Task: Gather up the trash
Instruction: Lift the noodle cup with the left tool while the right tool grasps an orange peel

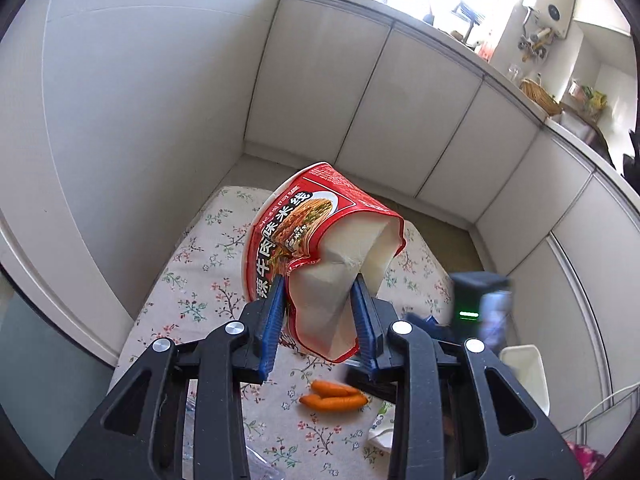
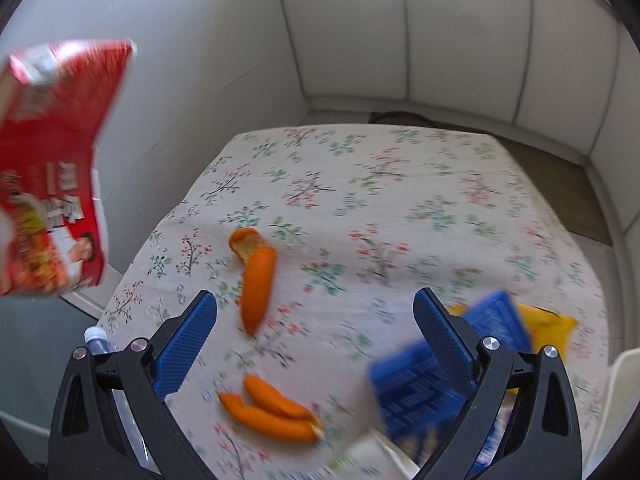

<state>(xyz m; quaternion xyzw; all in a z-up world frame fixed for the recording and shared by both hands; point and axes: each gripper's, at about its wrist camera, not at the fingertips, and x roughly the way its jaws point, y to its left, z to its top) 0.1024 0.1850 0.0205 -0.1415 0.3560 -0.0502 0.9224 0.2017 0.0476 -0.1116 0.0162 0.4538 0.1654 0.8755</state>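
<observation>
White cabinet doors [image 1: 360,100] stand behind the floral surface [image 1: 208,288]. In the left wrist view, the left gripper [image 1: 318,300] clenches a crushed red noodle cup [image 1: 312,240] above this surface. In the right wrist view, the right gripper [image 2: 316,320] hangs released above the surface [image 2: 380,200]; carrots [image 2: 260,280] lie between its fingers [image 2: 184,340], a blue packet [image 2: 416,388] beside them.

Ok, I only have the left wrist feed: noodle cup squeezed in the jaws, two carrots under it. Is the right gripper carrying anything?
Observer: No. The right gripper is open and holds nothing, above the floral tablecloth.
Operator: Any carrots I can't see?
Observer: Yes, a third carrot lies apart from your pair, farther up the cloth, with a piece of orange peel at its far end.
Operator: What's beside the right fingers?
Observer: A blue packet, blurred, overlapping a yellow wrapper.
Operator: And my cup?
Observer: The red noodle cup hangs clear of the table in the left gripper.
</observation>
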